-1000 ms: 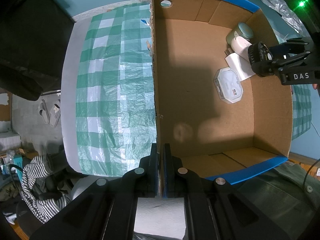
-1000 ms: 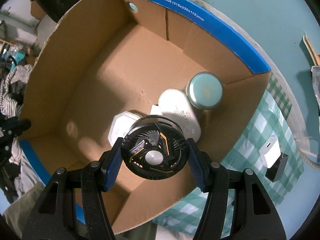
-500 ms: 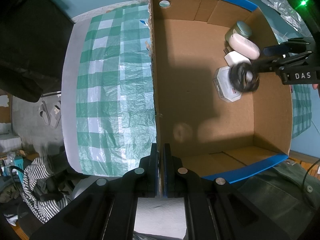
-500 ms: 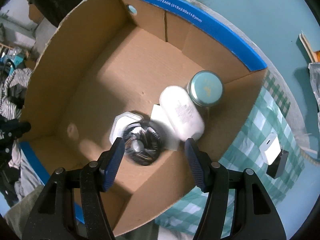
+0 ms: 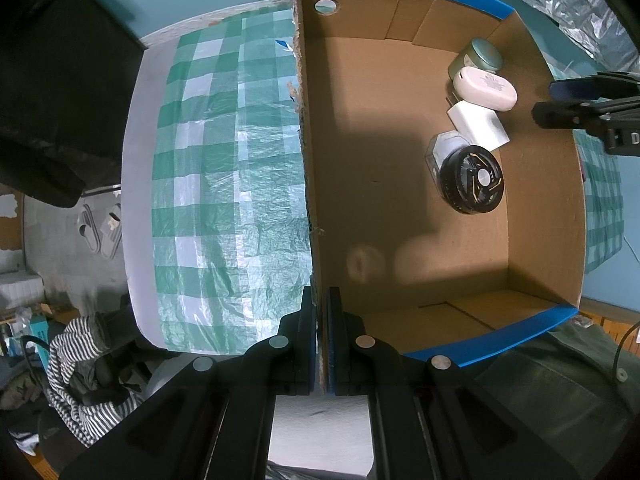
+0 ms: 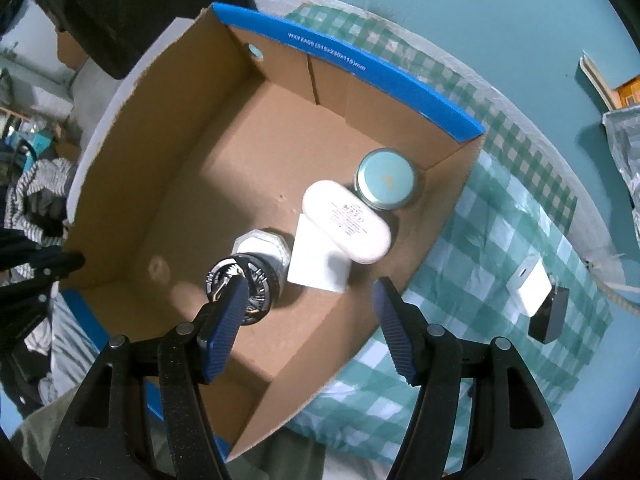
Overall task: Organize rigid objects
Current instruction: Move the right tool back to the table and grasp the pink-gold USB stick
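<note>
Fan (image 5: 472,181), black and round, lies inside the cardboard box (image 5: 400,216), half upon a clear case (image 5: 442,152), near the right wall. The right gripper (image 6: 310,308) is spreading above the box with nothing between its jaws. The left gripper (image 5: 321,340) pinches the box's left wall.

A green-checked cloth (image 6: 500,240) covers the table, bearing the cardboard box (image 6: 400,88), a white block (image 6: 528,288) and, seemingly, a black one (image 6: 550,316).
</note>
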The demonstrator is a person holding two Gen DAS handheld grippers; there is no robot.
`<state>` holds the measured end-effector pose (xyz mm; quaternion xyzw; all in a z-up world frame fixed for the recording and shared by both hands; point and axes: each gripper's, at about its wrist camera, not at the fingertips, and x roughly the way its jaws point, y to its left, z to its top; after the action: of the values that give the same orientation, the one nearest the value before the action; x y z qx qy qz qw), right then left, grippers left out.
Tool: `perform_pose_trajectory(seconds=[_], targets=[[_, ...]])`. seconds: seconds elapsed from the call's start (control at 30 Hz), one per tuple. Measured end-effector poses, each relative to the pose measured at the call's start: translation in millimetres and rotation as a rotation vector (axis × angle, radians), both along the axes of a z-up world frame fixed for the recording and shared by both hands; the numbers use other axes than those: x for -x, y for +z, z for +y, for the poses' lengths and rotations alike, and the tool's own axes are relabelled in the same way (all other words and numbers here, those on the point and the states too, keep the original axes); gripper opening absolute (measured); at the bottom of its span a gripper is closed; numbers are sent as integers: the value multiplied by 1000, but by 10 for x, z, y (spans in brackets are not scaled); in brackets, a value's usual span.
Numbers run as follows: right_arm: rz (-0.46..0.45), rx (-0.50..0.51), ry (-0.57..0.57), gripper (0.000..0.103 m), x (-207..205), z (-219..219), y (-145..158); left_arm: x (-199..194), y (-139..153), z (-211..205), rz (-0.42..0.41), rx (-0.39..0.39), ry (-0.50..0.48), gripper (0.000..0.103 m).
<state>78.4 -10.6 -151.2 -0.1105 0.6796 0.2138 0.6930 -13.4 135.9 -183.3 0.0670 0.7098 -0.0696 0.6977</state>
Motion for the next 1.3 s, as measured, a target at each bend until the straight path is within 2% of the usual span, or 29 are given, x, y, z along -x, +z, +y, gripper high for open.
perform_pose_trajectory(seconds=[0.27, 0.5, 0.67, 0.93, 1.2, 1.27, 1.3], targets=[[-30, -25, -44, 65, 26, -172, 205, 1, -3, -7, 1, 1, 3, 4], [-18, -11, -125, 65, 37, -588, 169, 8, -3, -5, 2, 2, 5, 4], [18, 31, -201, 65, 57, -1063, -19, 6, -3, -5, 1, 2, 4, 4], [102, 60, -339, 65, 77, -1875, -484, 21, -1, -3, 2, 0, 8, 4], [150, 78, -392, 65, 91, -2295, -926, 28, 3, -15, 4, -13, 11, 4], [163, 87, -396, 64, 96, -2337, -1033, 22, 4, -17, 4, -14, 12, 4], [165, 93, -400, 60, 103, -2361, -1073, 23, 6, -17, 3, -16, 14, 4]])
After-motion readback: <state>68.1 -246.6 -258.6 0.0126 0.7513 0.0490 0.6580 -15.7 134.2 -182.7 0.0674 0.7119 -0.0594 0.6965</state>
